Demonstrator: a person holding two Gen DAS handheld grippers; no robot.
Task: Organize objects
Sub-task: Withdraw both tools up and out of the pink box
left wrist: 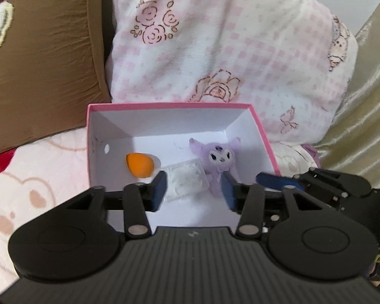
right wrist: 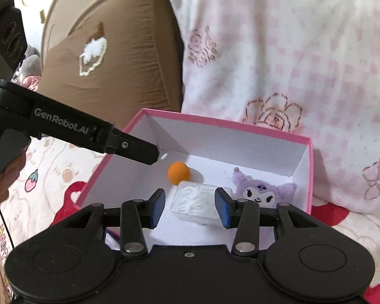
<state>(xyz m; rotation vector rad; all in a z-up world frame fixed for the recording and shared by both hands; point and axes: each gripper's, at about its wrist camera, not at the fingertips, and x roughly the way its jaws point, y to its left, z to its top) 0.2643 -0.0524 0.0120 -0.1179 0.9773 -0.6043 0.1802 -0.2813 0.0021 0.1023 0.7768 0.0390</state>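
Three things lie in the pink box point(left wrist: 263, 136) on the bed: orange ball point(right wrist: 178, 173) at far left, clear packet point(right wrist: 200, 202) mid-floor, purple plush point(right wrist: 262, 192) at right. Your right tongs point(right wrist: 190, 207) hang above the packet, blades apart, nothing between them; its long axis runs toward you. Left tongs point(left wrist: 193, 190) also apart and empty. Bedding is soft patterned fleece; brown cushion point(left wrist: 45, 58) and pink blanket point(left wrist: 228, 45) crowd behind.

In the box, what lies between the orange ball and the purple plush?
The clear packet of white pieces lies between the orange ball and purple plush, in both wrist views.
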